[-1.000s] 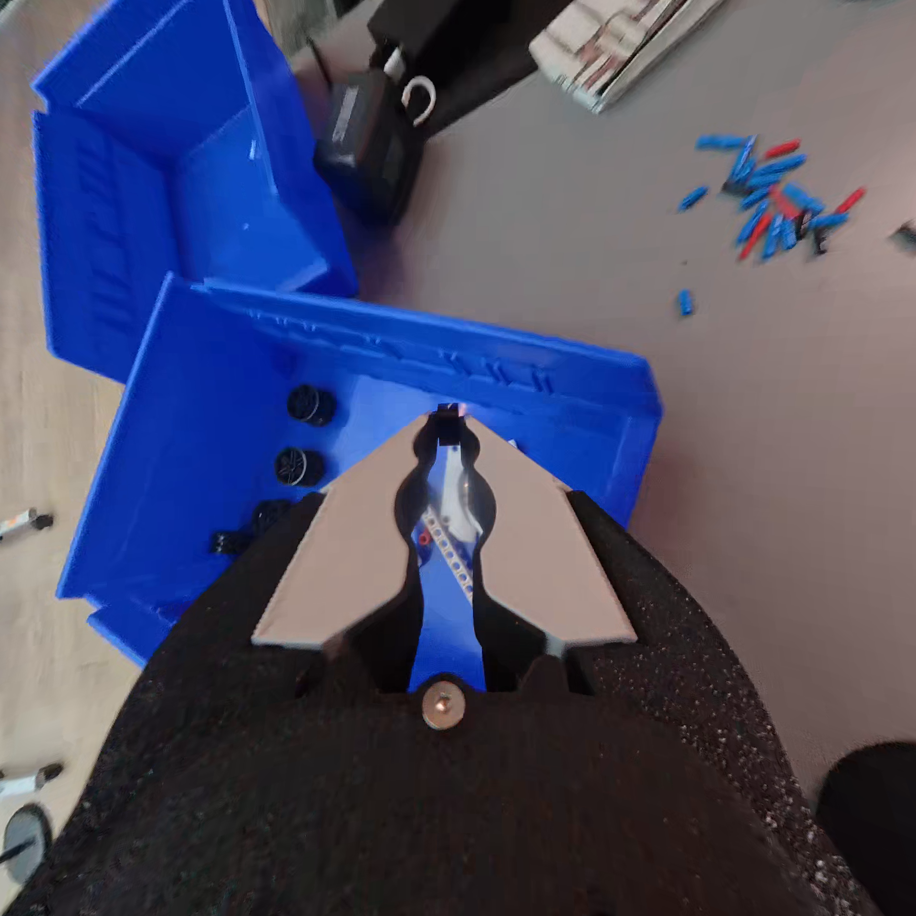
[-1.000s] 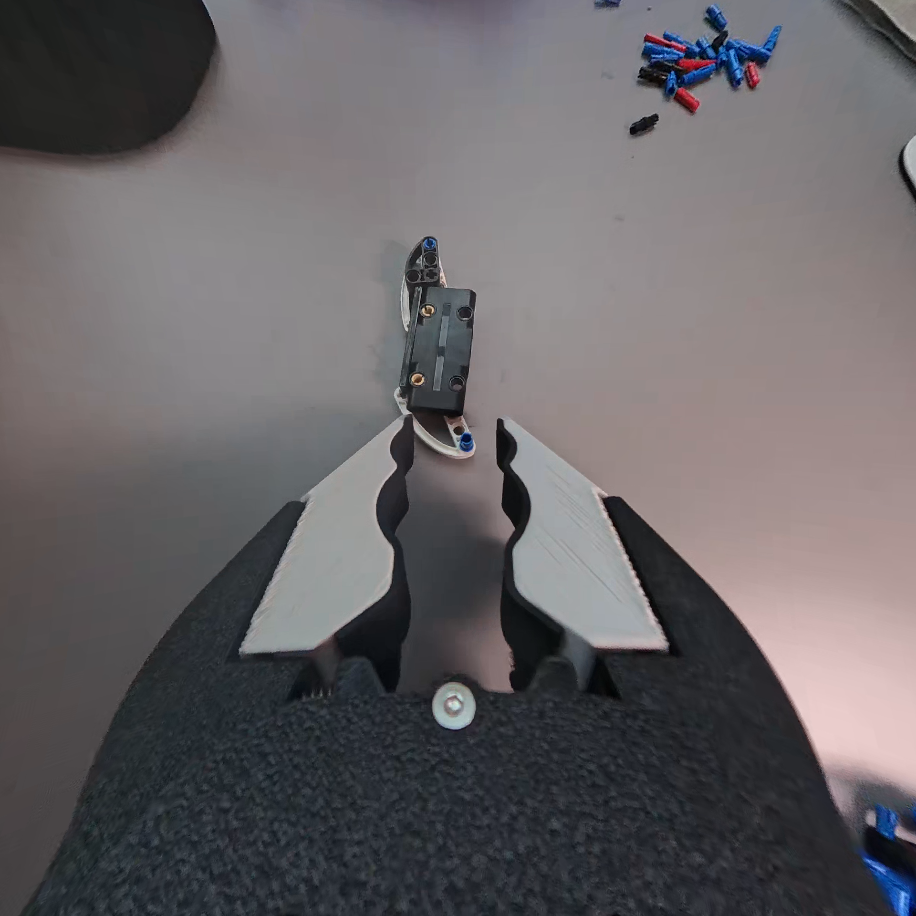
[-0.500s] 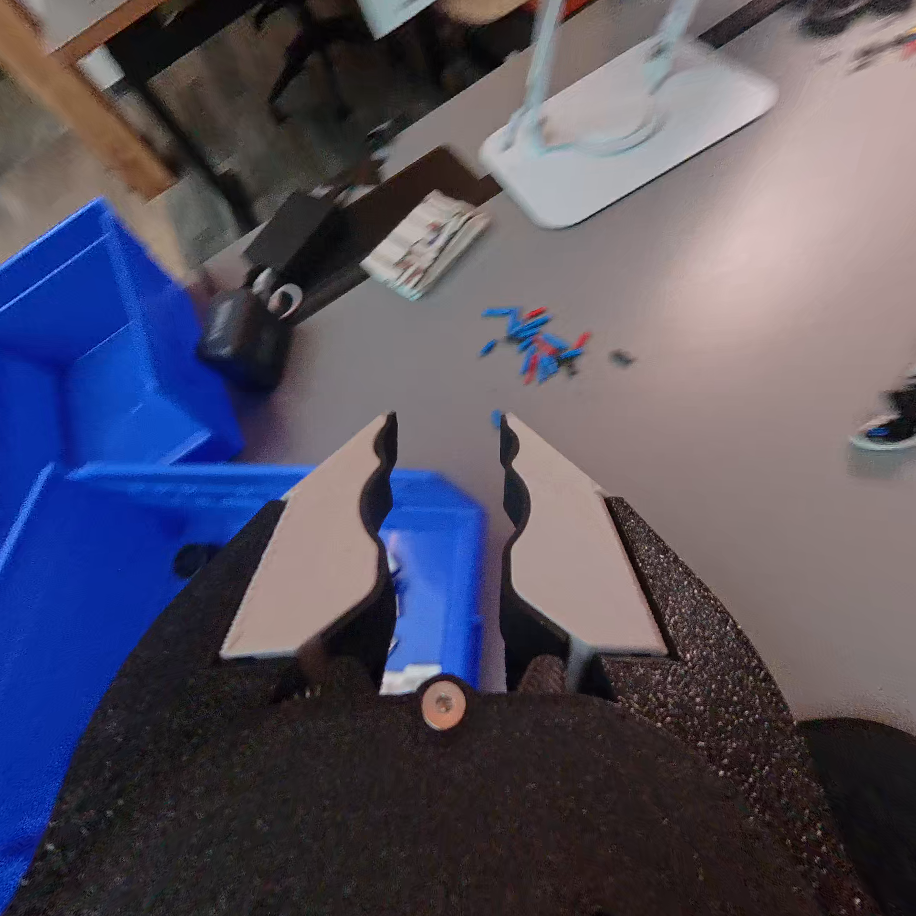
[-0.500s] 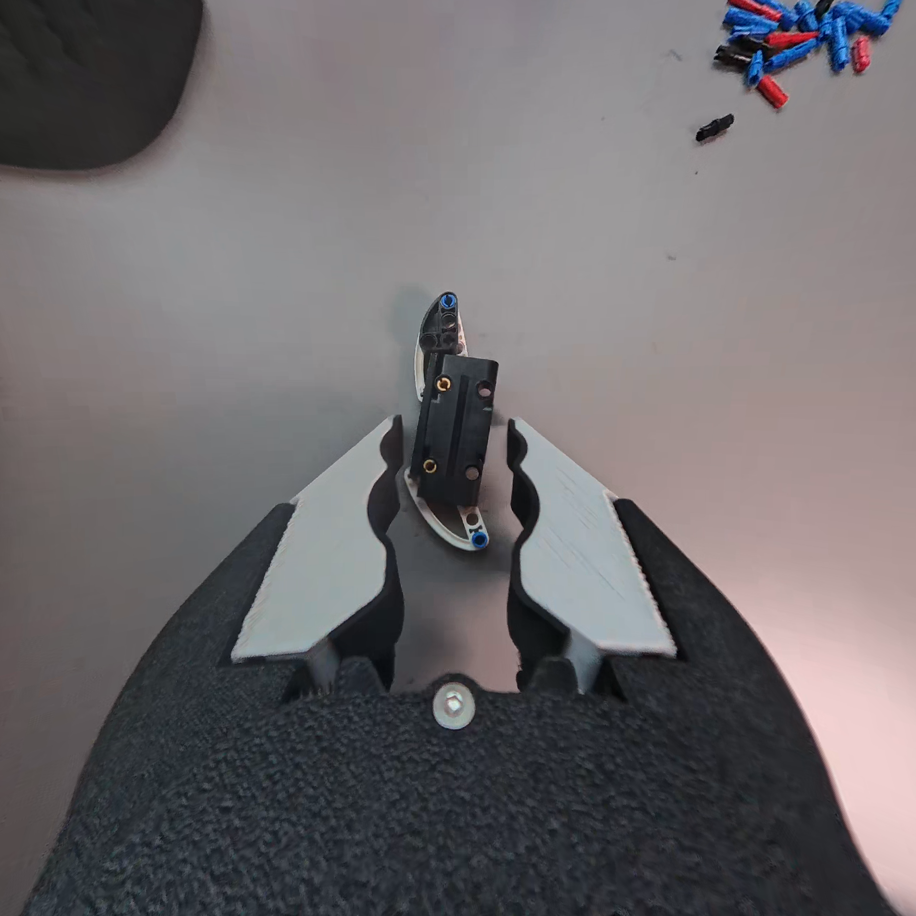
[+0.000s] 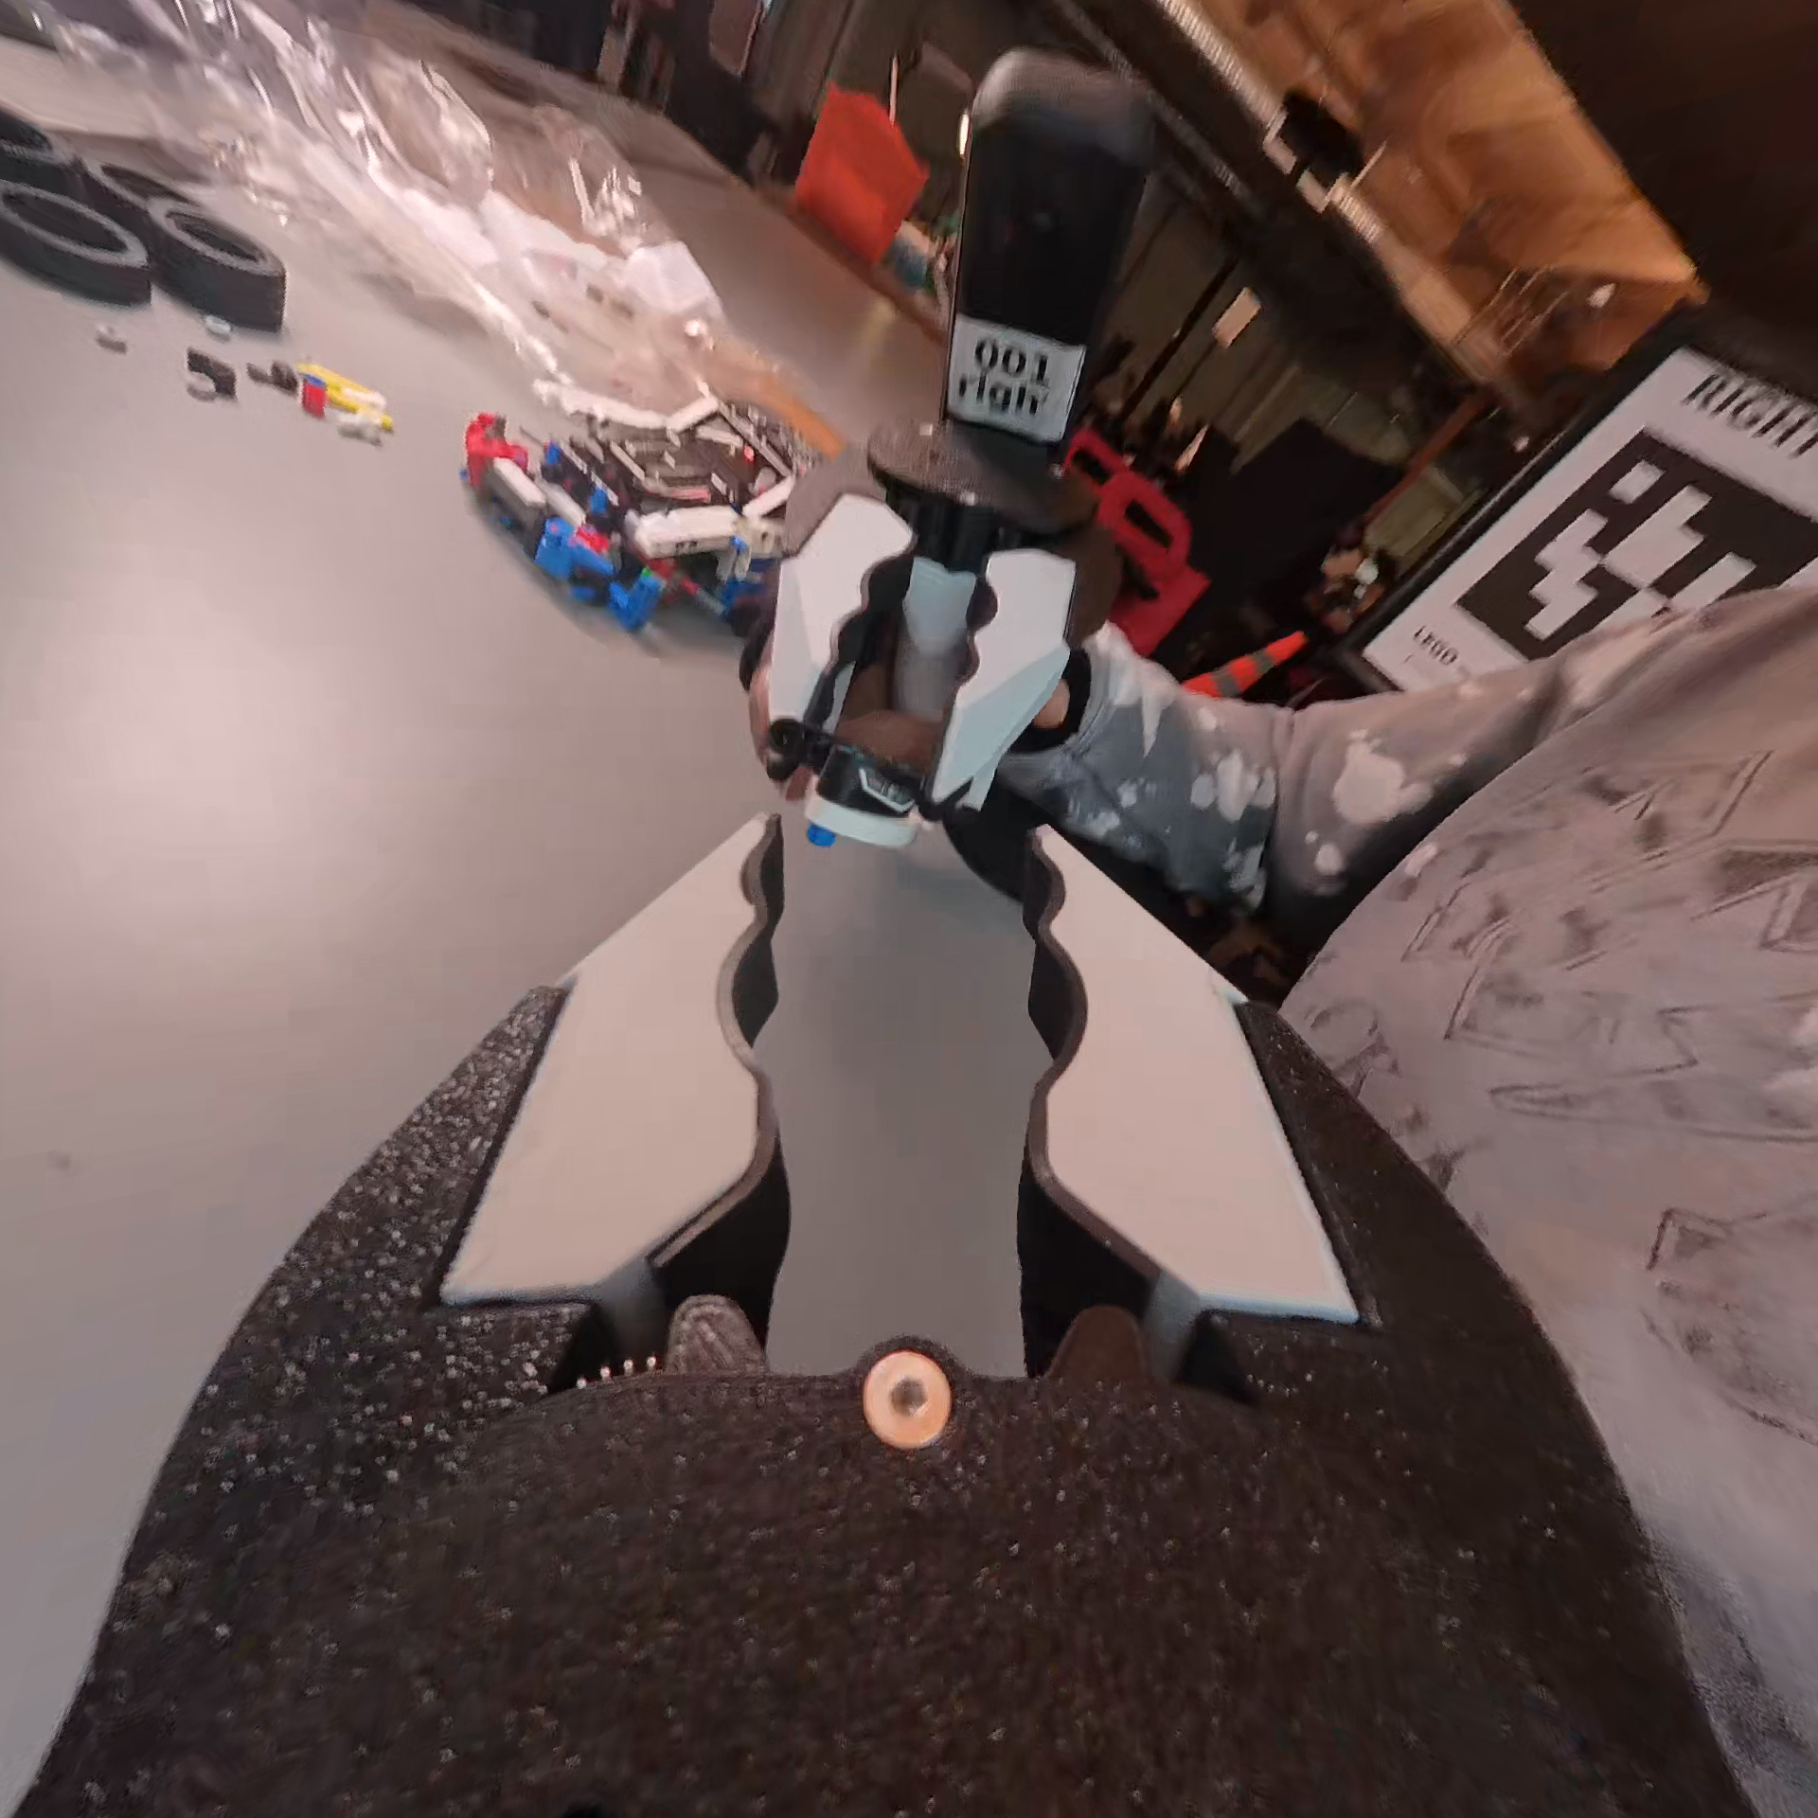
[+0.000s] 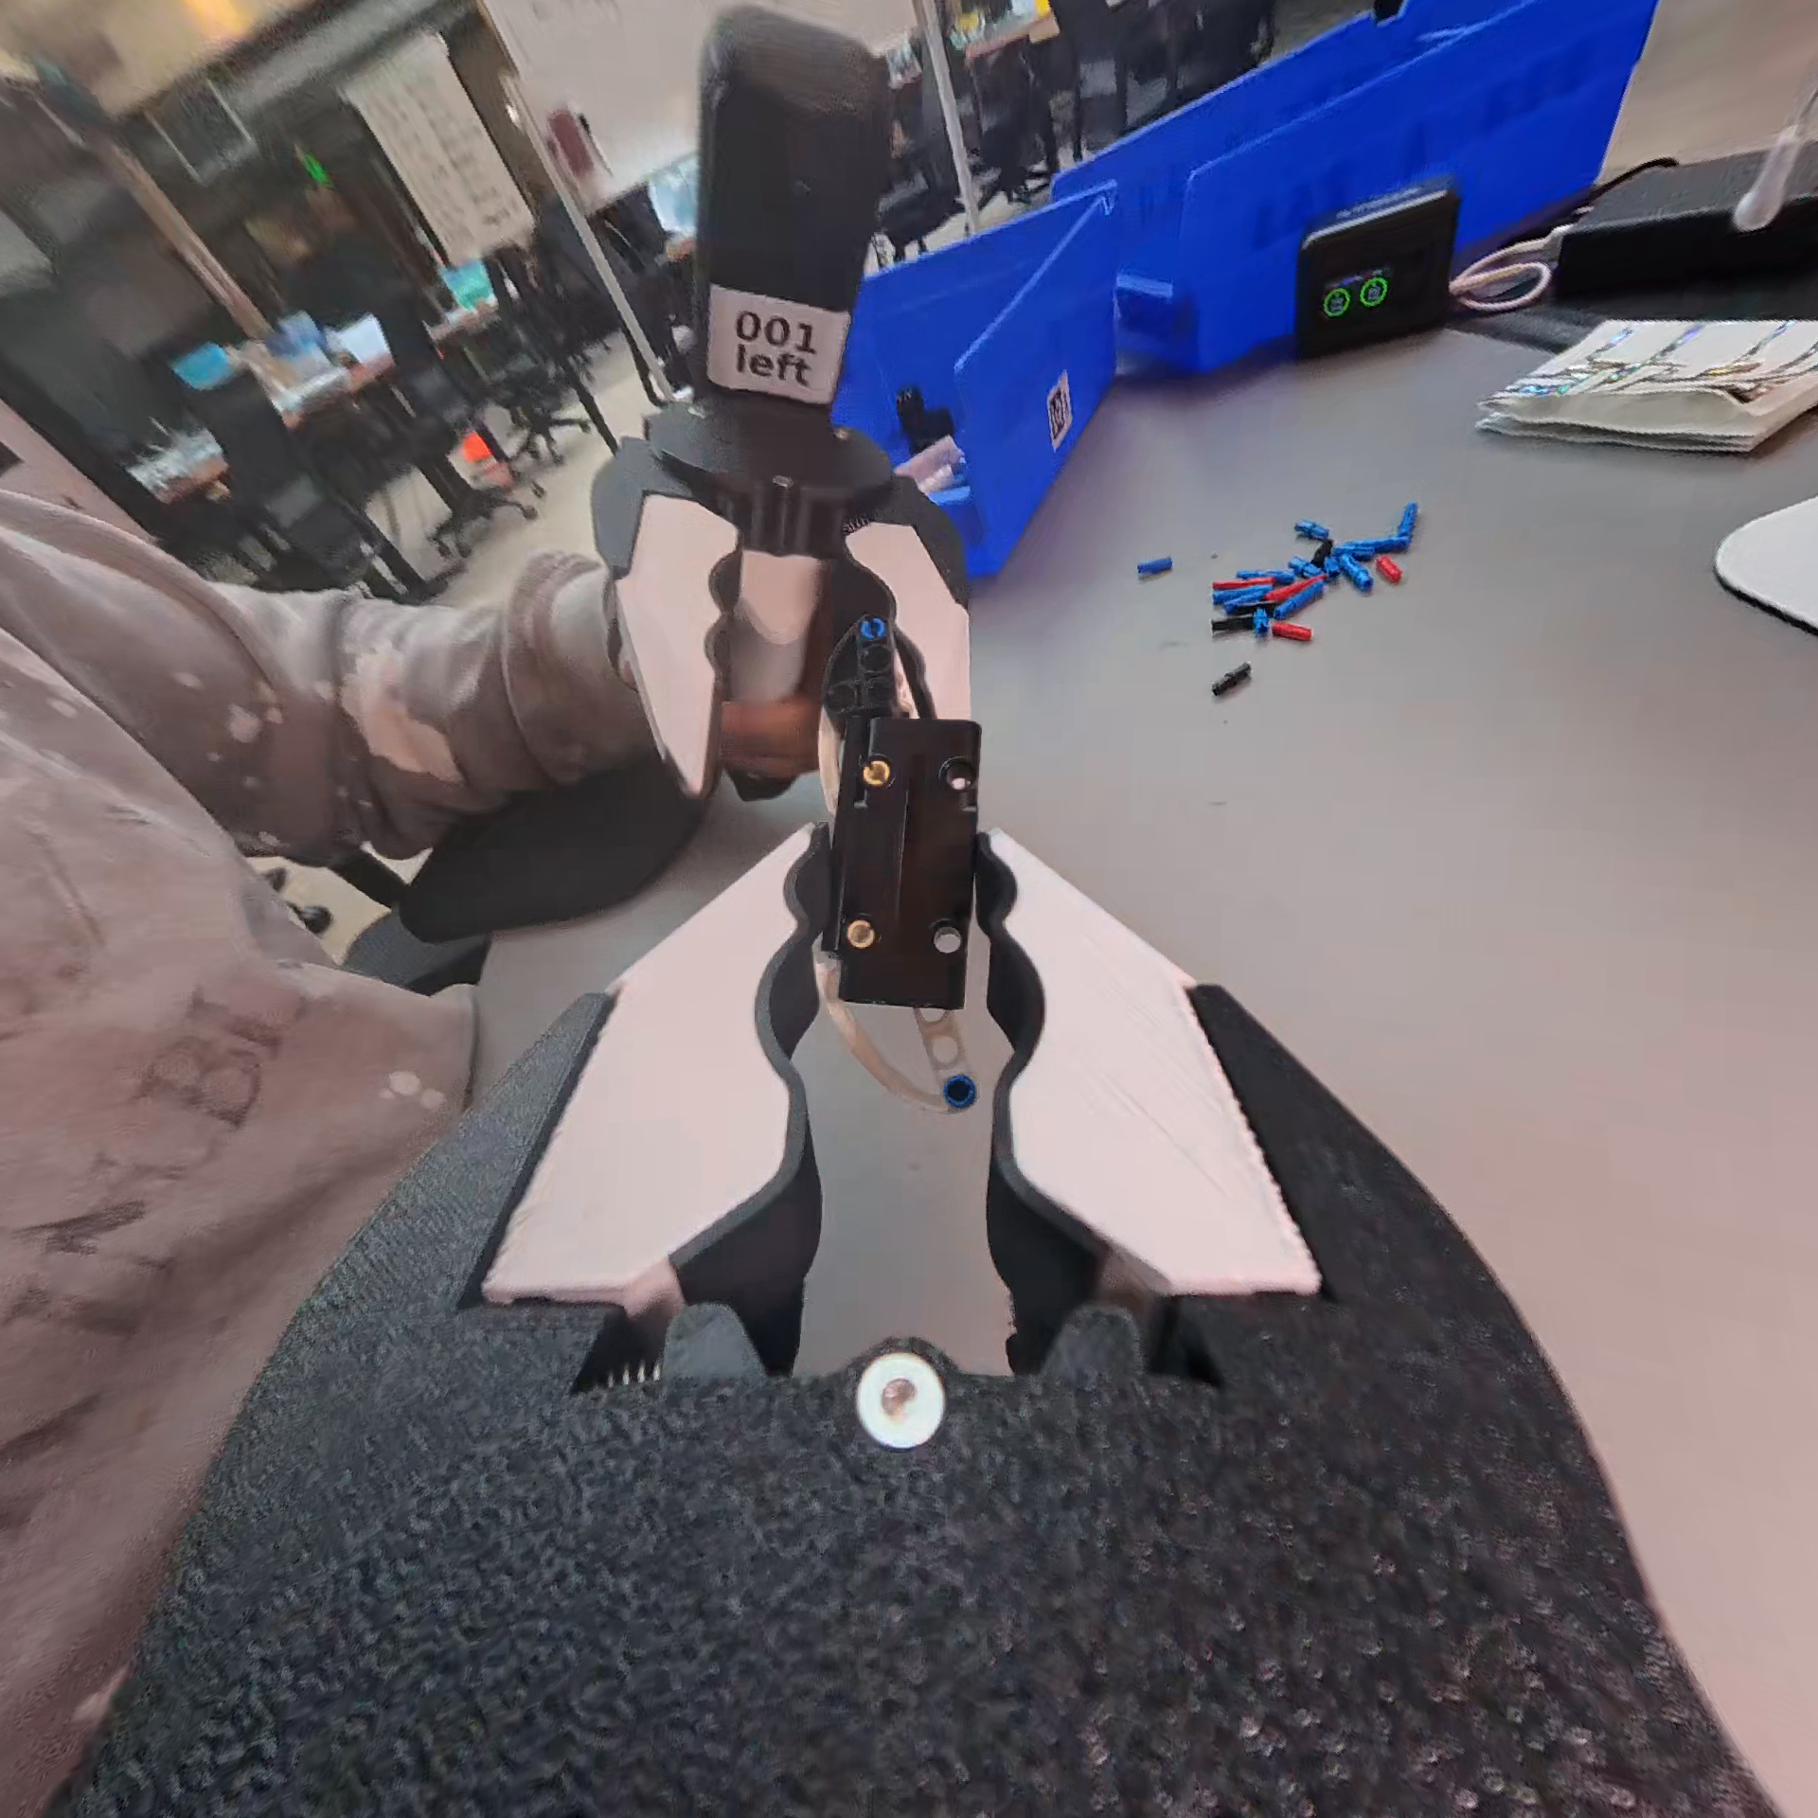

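My right gripper (image 6: 900, 846) is shut on a black block assembly (image 6: 905, 866) with curved white pieces and blue pins, and holds it above the grey table (image 6: 1377, 984). The assembly also shows in the left wrist view (image 5: 861, 792), held in the right gripper (image 5: 866, 767). My left gripper (image 5: 903, 844) is open and empty. It faces the right gripper at close range, with its tips just short of the assembly. In the right wrist view the left gripper (image 6: 787, 708) sits right behind the assembly, jaws apart.
Blue bins (image 6: 1033, 374) stand at the back, with a black device (image 6: 1372, 266) and a folded booklet (image 6: 1653, 393) beside them. A pile of small blue and red pins (image 6: 1299, 580) lies on the table. A partly built brick model (image 5: 639, 512), tyres (image 5: 128, 246) and plastic bags (image 5: 443, 197) lie farther off. A person's sleeve (image 5: 1230, 767) is close by. Left and right tips are no more than a few centimetres apart.
My left gripper opened, left the blue bin and swung round to face the right gripper. My right gripper slid around the black assembly, shut on it and lifted it off the table.
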`<state>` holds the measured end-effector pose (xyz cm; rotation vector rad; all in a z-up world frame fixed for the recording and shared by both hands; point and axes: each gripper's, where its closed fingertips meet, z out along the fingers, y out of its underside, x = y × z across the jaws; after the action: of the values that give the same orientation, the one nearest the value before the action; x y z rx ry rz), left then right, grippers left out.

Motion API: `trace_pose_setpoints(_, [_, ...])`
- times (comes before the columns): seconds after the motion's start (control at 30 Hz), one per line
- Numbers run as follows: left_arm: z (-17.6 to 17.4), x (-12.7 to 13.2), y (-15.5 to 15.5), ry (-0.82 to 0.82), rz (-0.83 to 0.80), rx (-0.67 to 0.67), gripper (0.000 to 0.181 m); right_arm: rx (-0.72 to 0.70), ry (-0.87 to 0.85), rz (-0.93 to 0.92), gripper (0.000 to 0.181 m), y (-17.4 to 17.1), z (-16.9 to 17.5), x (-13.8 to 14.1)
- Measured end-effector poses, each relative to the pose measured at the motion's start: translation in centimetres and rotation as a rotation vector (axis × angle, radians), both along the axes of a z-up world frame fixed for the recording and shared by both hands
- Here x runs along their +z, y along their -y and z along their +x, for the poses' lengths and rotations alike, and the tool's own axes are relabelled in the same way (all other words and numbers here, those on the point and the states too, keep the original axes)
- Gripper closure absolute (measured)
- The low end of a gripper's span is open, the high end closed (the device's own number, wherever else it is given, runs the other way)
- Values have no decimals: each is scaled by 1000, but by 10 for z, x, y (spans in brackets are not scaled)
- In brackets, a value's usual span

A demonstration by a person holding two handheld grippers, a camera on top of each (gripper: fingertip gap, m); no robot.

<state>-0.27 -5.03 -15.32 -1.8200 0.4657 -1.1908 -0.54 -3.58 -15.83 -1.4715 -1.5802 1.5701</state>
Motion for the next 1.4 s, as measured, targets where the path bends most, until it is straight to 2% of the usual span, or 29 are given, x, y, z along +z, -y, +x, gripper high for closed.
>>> trace_pose_setpoints(0.1, [-5,15,-9,103,22,29,159,23,-23,-7,153,2,3,3])
trace_pose_setpoints(0.13, [-6,16,-9,107,29,25,162,30,-32,-2,153,4,4,4])
trace_pose_setpoints(0.3, [-5,12,-3,104,45,17,163,73,-18,49,153,11,6,-3])
trace_pose_setpoints(0.53, [3,-19,5,-9,-41,-43,164,121,94,317,152,19,10,-38])
trace_pose_setpoints(0.63, [8,-25,8,-36,-52,-68,164,120,64,323,149,19,9,-33])
trace_pose_setpoints(0.8, [15,-22,15,9,-75,-123,164,137,-54,333,149,27,10,-11])
trace_pose_setpoints(1.03, [24,-23,26,75,-150,-209,164,177,-56,444,150,45,8,-18])
trace_pose_setpoints(1.33, [27,-17,34,212,-239,-281,165,241,-103,376,156,53,16,-11])
trace_pose_setpoints(1.4, [27,-14,34,246,-252,-291,162,249,-102,347,164,53,18,-11])
